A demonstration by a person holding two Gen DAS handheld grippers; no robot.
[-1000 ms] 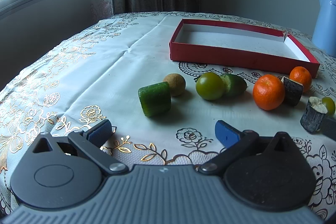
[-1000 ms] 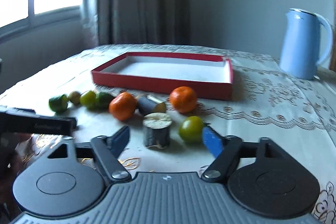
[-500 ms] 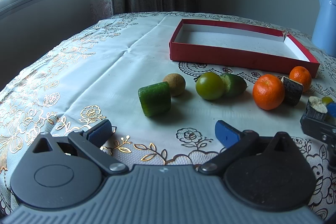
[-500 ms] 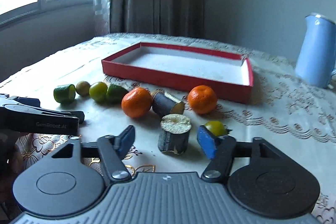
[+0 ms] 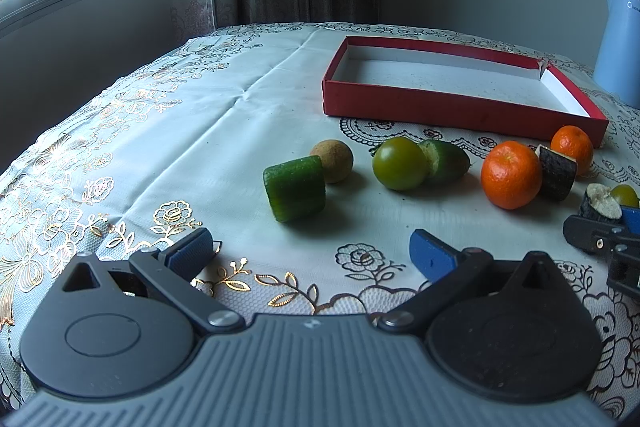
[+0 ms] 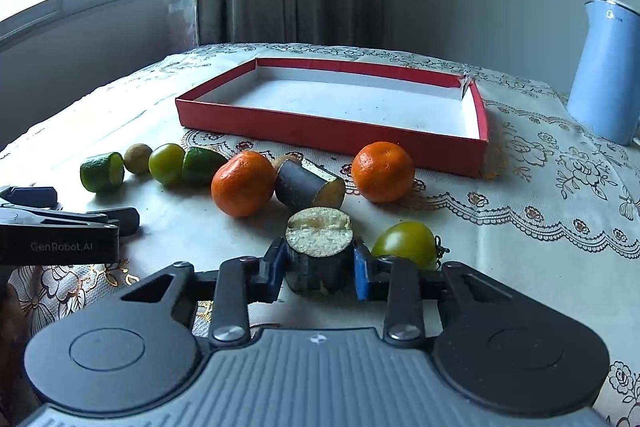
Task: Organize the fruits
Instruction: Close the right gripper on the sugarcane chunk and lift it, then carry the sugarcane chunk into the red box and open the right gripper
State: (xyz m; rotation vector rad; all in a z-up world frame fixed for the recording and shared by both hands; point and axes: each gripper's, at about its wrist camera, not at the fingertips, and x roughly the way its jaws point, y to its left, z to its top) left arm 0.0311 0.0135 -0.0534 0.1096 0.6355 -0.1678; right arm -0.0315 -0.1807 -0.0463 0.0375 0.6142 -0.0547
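My right gripper (image 6: 318, 273) is shut on an upright dark sugarcane piece (image 6: 319, 251) standing on the tablecloth; it also shows in the left wrist view (image 5: 600, 201). A second cane piece (image 6: 308, 187) lies between two oranges (image 6: 243, 183) (image 6: 382, 171). A green tomato (image 6: 406, 243) sits just right of my right fingers. Further left lie a green tomato (image 5: 399, 163), a cucumber end (image 5: 446, 157), a brown longan (image 5: 332, 161) and a green cucumber chunk (image 5: 295, 187). My left gripper (image 5: 312, 254) is open and empty, just short of the cucumber chunk. The red box (image 6: 332, 135) stands empty behind.
A light blue kettle (image 6: 608, 67) stands at the back right beside the box. The left gripper's body (image 6: 60, 231) reaches in at the left of the right wrist view. Curtains and a window are behind the table.
My right gripper has moved forward around the upright cane piece and closed its jaws on it. The left gripper has not moved.
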